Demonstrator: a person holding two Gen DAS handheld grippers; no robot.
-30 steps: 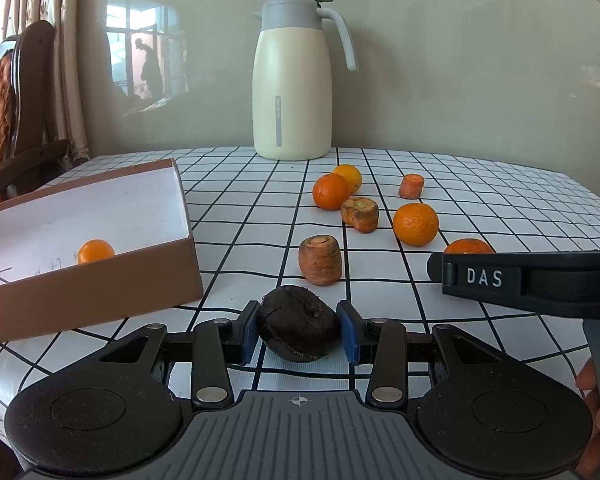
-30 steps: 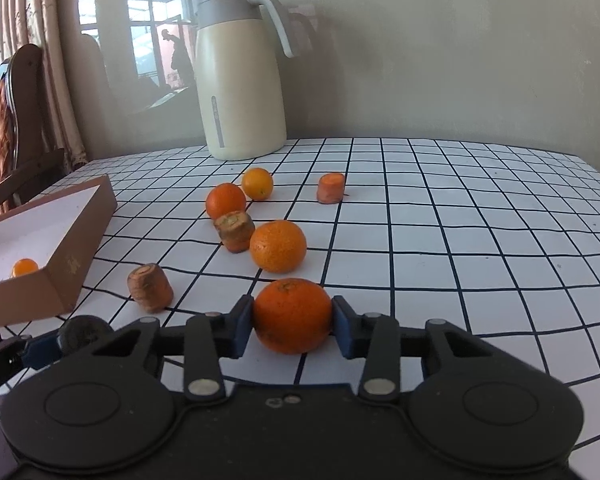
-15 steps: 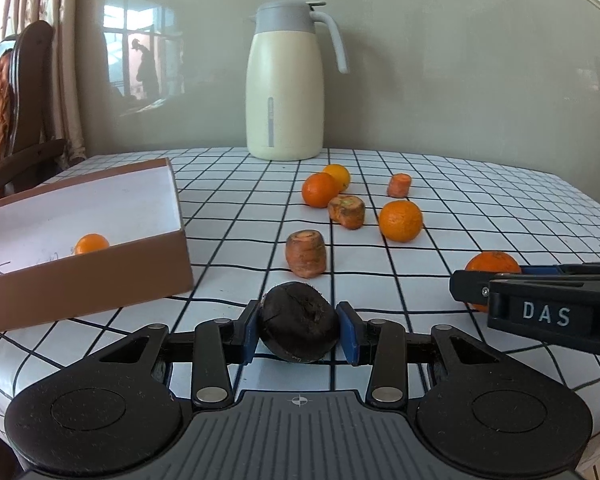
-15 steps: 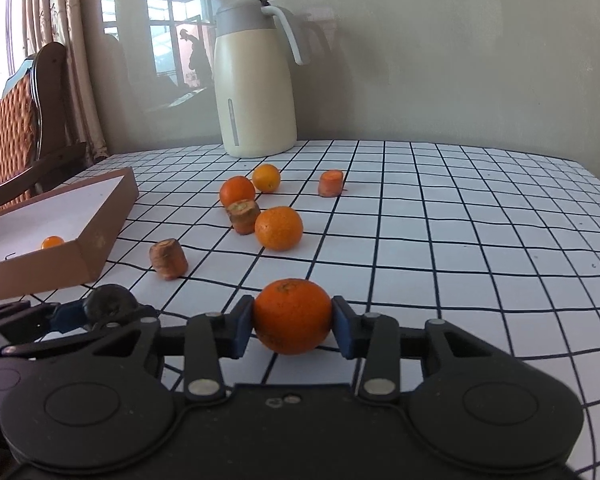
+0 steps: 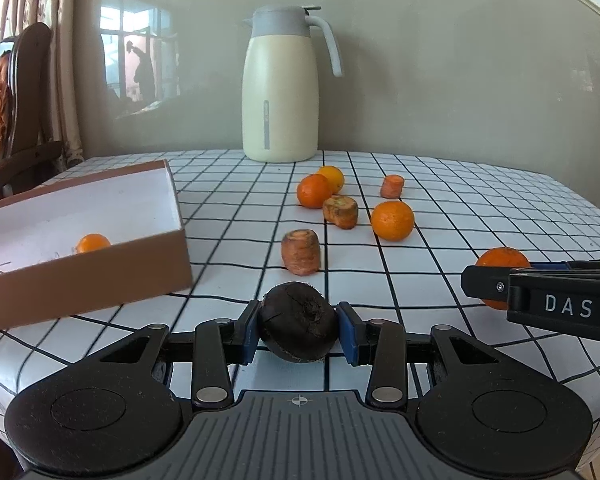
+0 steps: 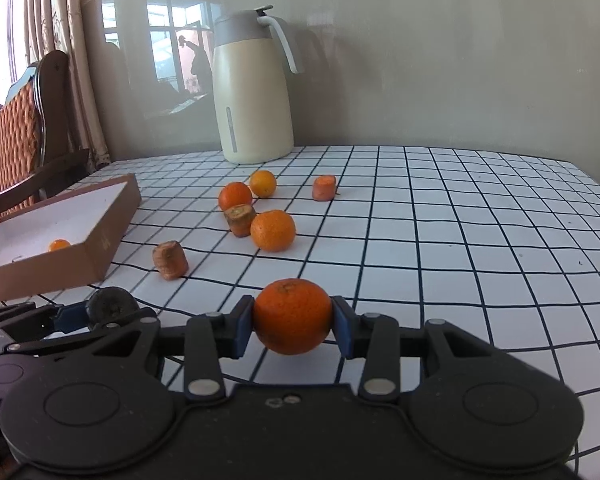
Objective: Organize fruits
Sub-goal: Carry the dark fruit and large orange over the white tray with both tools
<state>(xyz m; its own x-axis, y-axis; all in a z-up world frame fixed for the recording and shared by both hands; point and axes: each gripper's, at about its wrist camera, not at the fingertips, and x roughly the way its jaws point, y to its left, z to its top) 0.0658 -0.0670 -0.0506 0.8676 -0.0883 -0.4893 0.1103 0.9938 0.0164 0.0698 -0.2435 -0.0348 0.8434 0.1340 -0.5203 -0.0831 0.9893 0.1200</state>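
The left tool [image 5: 298, 330] is clamped on a dark, wrinkled round fruit [image 5: 298, 328], its blue pads pressing both flanks across the widest part, which should keep so lumpy a thing from rolling out. The right tool [image 6: 293, 326] is likewise clamped on an orange [image 6: 292, 315], gripped across its middle and held off the checked table [image 6: 460, 240]. Both fruits look ready for carrying, and the likely goal is the brown cardboard box [image 5: 100, 276] ahead and to the left of the left tool, open side up, with one small orange [image 5: 93, 243] already lying inside. From the right tool the box is further off to the left, beyond the left tool, so I judge the left one better placed to unload first. Ahead of both tools, loose on the table, lie three more oranges [image 5: 392, 221] and three carrot stubs [image 5: 301, 251], one of them just beyond the dark fruit. The stubs are not fruit and probably stay out. A cream thermos jug [image 5: 280, 88] stands at the far edge, well clear of any path to the box.
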